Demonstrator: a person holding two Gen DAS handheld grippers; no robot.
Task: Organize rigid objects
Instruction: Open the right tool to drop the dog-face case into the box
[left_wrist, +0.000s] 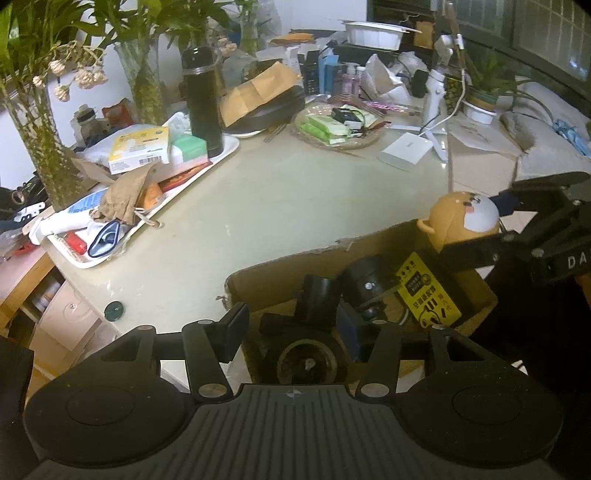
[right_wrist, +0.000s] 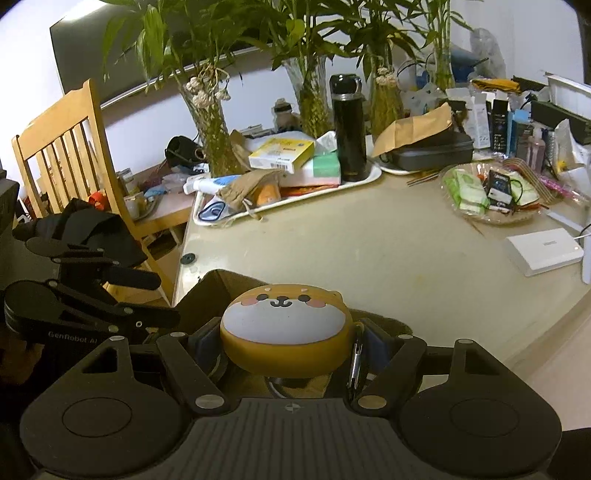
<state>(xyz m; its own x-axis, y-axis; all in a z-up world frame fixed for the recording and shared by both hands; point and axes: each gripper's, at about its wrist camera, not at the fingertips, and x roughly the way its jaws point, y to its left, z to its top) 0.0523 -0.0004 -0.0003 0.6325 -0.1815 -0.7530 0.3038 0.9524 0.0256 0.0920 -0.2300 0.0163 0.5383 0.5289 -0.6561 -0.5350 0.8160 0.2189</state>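
Note:
A cardboard box (left_wrist: 280, 266) stands at the table's near edge and holds several black parts (left_wrist: 365, 284) and a yellow-labelled item (left_wrist: 428, 291). My left gripper (left_wrist: 293, 328) hangs over the box's left end with its jaws apart. A round black part (left_wrist: 306, 360) lies under the gap and neither pad touches it. My right gripper (right_wrist: 291, 343) is shut on an orange and white dog-face case (right_wrist: 284, 325), held above the box (right_wrist: 210, 291). The left wrist view shows that case (left_wrist: 461, 218) at the right, above the box's far wall. The left gripper (right_wrist: 147, 297) appears at the left of the right wrist view.
A long white tray (left_wrist: 225, 155) at the back left carries a black flask (left_wrist: 203, 99), boxes and a brown pouch. A shallow dish (right_wrist: 491, 218) with green packets and a white box (right_wrist: 543, 251) lie to the right. Glass vases with plants line the back. A wooden chair (right_wrist: 55, 147) stands at the left.

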